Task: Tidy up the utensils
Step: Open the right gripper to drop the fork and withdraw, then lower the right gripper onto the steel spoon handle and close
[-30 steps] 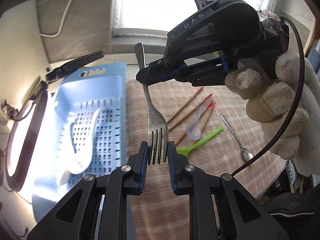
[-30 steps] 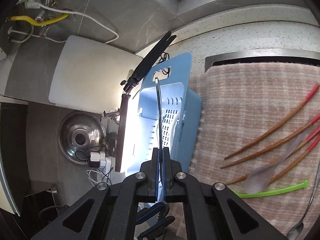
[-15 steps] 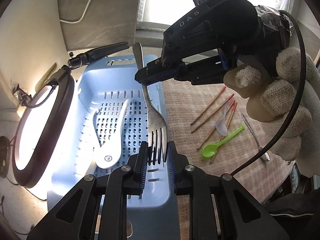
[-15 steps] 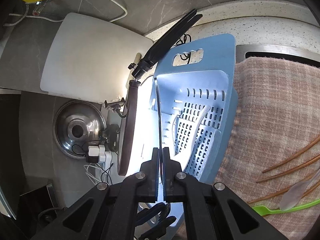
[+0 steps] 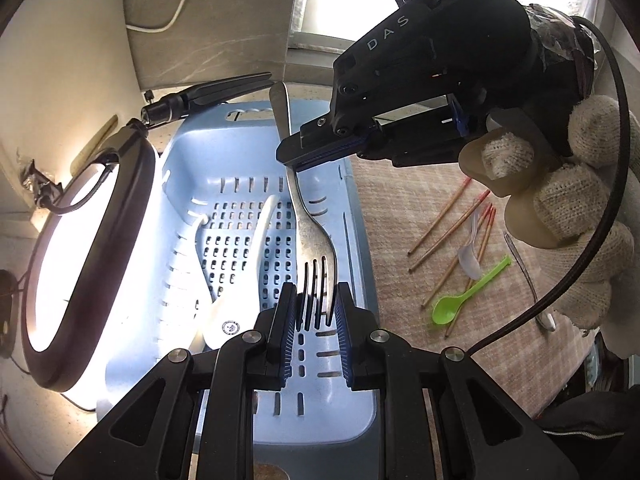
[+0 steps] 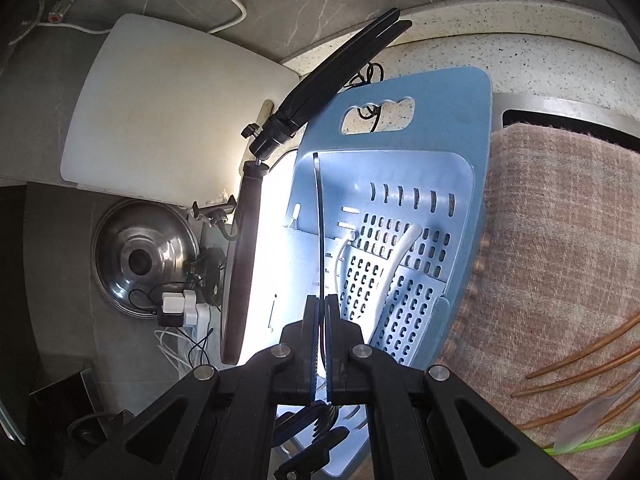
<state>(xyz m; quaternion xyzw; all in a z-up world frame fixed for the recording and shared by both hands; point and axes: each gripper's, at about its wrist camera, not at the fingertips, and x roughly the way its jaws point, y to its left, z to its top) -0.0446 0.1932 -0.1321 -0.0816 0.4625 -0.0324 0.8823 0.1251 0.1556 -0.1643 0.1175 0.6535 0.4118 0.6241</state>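
Fork (image 5: 310, 232) held over blue basket (image 5: 244, 160): left gripper (image 5: 316, 312) pinches the tines, right gripper (image 5: 320, 152) clamped tight on the handle. Basket holds a white spoon (image 5: 240, 280). Since a second ago both moved left, from cloth (image 5: 400, 208) to basket. Chopsticks (image 5: 444, 220), green spoon (image 5: 468, 292) right; ring light (image 5: 80, 248) left.

Ring light (image 5: 80, 248) beside pot lid (image 6: 140, 256), cutting board (image 6: 160, 104).
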